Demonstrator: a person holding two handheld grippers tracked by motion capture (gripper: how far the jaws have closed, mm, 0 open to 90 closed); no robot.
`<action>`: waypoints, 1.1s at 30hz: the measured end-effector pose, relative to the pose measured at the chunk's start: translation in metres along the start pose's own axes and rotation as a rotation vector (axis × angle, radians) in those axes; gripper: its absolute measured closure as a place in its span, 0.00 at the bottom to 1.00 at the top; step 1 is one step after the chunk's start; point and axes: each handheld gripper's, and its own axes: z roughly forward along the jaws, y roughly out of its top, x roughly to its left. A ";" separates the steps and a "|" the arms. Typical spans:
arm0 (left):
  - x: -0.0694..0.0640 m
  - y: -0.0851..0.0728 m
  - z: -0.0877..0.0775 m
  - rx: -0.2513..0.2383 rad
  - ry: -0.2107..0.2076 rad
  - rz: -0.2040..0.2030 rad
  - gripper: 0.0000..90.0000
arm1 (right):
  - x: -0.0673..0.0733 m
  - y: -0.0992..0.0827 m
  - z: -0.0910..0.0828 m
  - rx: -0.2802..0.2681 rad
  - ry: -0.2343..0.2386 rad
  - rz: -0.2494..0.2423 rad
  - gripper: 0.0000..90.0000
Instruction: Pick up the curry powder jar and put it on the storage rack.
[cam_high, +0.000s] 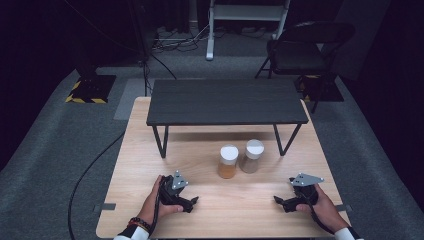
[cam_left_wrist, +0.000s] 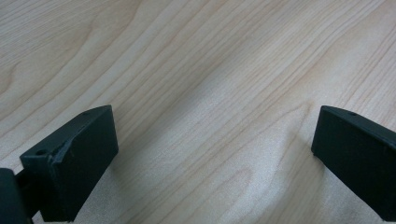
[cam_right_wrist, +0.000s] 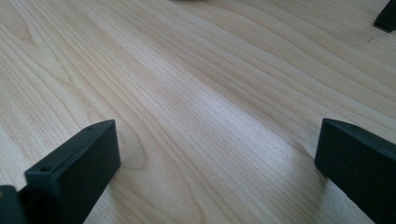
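Jaws of both grippers gape wide over bare table.

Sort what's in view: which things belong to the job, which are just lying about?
In the job:
- orange-filled jar
- brown-filled jar
- left hand-held gripper, open
- right hand-held gripper, open

Lying about:
- black shelf
- folding chair
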 end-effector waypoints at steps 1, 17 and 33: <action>0.000 0.000 0.000 0.000 0.000 0.000 0.00 | 0.000 0.000 0.000 0.000 0.001 -0.001 0.00; 0.000 0.000 0.000 -0.001 0.001 -0.003 0.00 | 0.000 -0.002 -0.001 0.000 -0.003 0.002 0.00; -0.001 0.000 0.000 -0.001 0.005 -0.005 0.00 | 0.000 -0.002 -0.002 0.000 -0.003 0.002 0.00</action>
